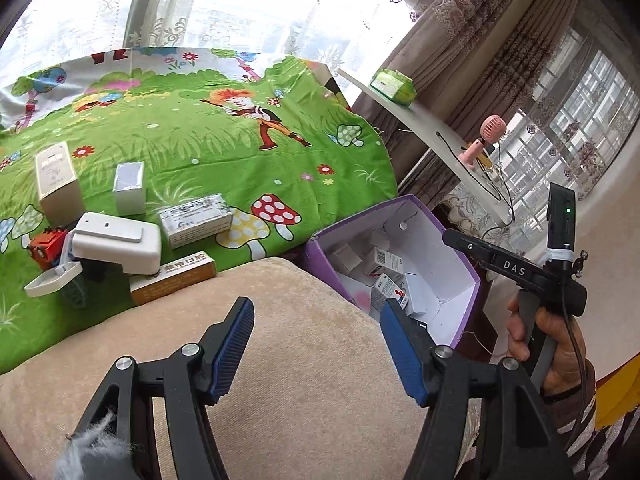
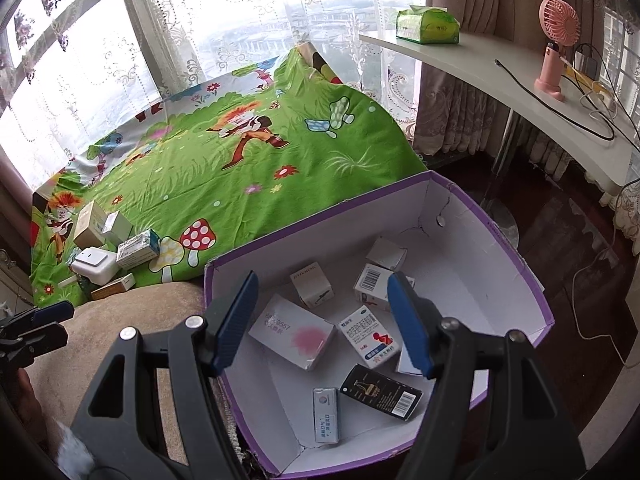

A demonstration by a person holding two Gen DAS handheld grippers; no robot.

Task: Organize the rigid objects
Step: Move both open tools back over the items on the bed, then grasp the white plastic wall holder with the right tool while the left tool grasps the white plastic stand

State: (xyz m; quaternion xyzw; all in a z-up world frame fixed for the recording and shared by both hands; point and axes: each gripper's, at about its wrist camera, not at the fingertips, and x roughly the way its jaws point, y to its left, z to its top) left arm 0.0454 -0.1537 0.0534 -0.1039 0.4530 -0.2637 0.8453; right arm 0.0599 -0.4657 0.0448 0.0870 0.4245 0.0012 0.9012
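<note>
A purple box [image 2: 532, 276] with a white inside holds several small cartons, among them a pink-marked one [image 2: 292, 338] and a black one [image 2: 382, 392]. My right gripper [image 2: 322, 320] is open and empty, above the box. My left gripper [image 1: 316, 350] is open and empty over a beige cushion [image 1: 300, 340]. The box also shows in the left wrist view [image 1: 464, 280]. On the green cartoon cloth [image 1: 200, 140] lie more items: a white device [image 1: 120, 244], a silver-topped box [image 1: 129, 188], a tall beige box [image 1: 56, 184], a medicine carton [image 1: 196, 220], an orange flat carton [image 1: 172, 278].
A white curved desk [image 2: 500, 76] at the right carries a green tissue pack [image 2: 426, 24], a pink fan [image 2: 556, 48] and cables. Curtained windows stand behind. Dark floor lies right of the box. A small red toy [image 1: 46, 248] sits by the white device.
</note>
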